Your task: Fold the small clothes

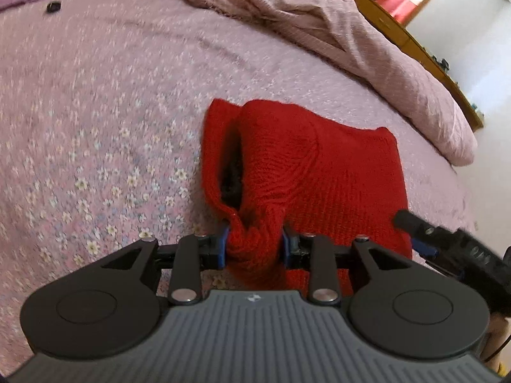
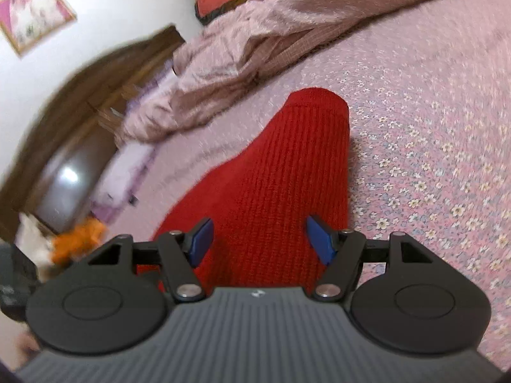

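Observation:
A small red knitted garment (image 1: 319, 172) lies on the pink flowered bedspread (image 1: 95, 111). My left gripper (image 1: 255, 242) is shut on a bunched edge of it near its dark opening. My right gripper (image 2: 258, 239) is open, its blue pads (image 2: 201, 239) standing either side of the red garment (image 2: 287, 175) just above it, holding nothing. The right gripper also shows in the left wrist view (image 1: 424, 239) at the garment's right edge.
A rumpled pink blanket (image 1: 319, 25) is heaped along the far side of the bed. The wooden bed frame (image 1: 415, 44) and a white wall lie beyond it. A small dark object (image 1: 52, 7) lies far left. A dark wooden headboard (image 2: 95, 95) and orange items (image 2: 80, 239) show at the right view's left.

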Available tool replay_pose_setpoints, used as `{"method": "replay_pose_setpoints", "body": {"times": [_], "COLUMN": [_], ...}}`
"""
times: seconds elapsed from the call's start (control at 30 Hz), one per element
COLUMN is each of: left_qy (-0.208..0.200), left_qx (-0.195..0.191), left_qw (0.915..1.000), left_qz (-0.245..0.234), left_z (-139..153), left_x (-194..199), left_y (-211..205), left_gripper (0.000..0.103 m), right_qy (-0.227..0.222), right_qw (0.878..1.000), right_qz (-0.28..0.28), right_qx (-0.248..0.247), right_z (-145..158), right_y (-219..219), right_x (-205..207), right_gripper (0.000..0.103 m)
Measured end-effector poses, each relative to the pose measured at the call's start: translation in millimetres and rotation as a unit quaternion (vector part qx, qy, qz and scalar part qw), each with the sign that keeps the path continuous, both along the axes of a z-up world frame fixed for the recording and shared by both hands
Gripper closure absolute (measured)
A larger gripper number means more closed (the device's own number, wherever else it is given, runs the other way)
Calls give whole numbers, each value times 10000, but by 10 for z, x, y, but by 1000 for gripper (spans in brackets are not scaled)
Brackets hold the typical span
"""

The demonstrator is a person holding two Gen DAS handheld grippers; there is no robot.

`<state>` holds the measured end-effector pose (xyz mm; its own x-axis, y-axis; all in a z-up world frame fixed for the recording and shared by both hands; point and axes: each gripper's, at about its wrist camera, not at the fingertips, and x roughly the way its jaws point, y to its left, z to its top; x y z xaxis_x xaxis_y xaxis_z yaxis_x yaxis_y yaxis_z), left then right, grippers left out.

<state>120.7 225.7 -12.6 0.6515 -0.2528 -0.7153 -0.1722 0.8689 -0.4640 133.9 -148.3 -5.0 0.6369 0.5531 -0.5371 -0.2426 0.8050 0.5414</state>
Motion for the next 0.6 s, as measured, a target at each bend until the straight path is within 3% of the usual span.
{"method": "replay_pose_setpoints", "body": {"times": [0.1,0.2,0.4,0.5,0.6], "left_qy": [-60,-187,-298,-466,-499], "left_qx": [-18,53,332,384,432], "left_qw": [10000,9998,9989,9981,9978], "left_qz": [49,30,106,105,96], "left_z": [-23,28,176,251,257], "left_x": [-8,-30,-27,-50,-22], "left_y": [-11,-36,-89,-104,-114], "left_gripper": [58,50,29,17,12], "right_qy": [-96,-134,-78,74,234], "right_qw": [9975,9963,9981,9990,9991], "right_qz": [-30,-124,-250,-340,-351], "right_qx": [-697,-837,-551,-292,-74], "right_z": [-28,-86,-35,-19,-50], "right_y": [166,135,-5,-119,-235], "right_x": [6,21,-17,-61,-76], "right_gripper": [36,36,34,27,23]}}
